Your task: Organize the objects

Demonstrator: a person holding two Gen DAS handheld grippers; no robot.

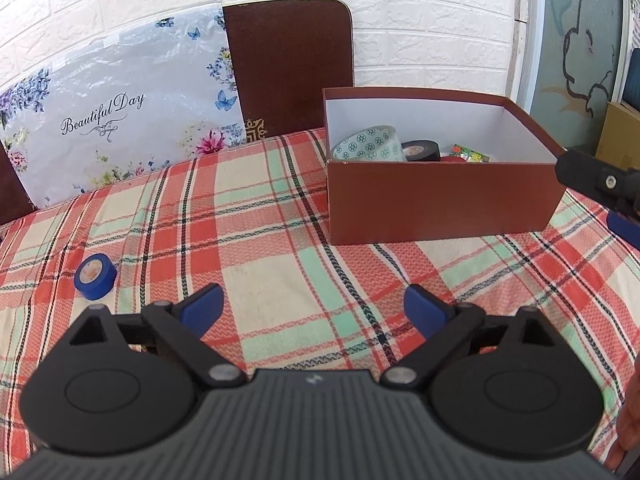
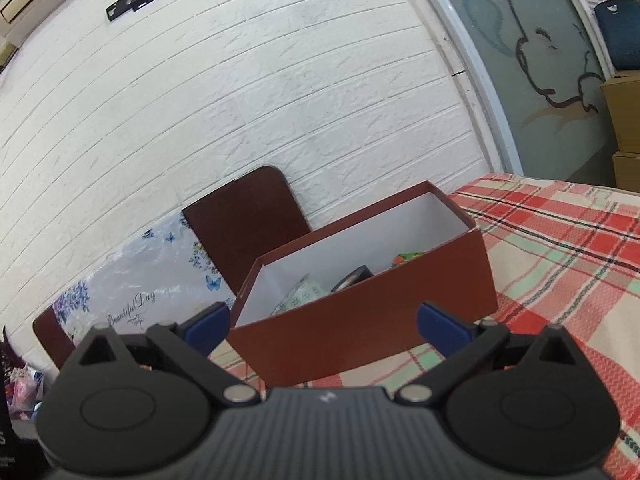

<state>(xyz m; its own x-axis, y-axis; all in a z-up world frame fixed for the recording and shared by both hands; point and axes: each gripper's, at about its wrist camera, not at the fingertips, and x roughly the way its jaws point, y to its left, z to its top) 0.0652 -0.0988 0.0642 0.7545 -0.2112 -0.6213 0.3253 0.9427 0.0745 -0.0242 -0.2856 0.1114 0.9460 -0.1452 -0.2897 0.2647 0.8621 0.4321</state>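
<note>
With both claws, left claw (image 1: pixel 313 307) and right claw (image 2: pixel 323 322), gaping empty, the blue tape roll (image 1: pixel 95 277) is lying loose on the worktop (image 1: pixel 280 264), wanting a centred grasp before going into the box (image 1: pixel 440 200).

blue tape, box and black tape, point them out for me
blue tape (image 1: pixel 95 277), left wrist view, on its top face
box (image 1: pixel 440 204), left wrist view, on its front wall
black tape (image 1: pixel 420 150), left wrist view, on its outer side
</note>
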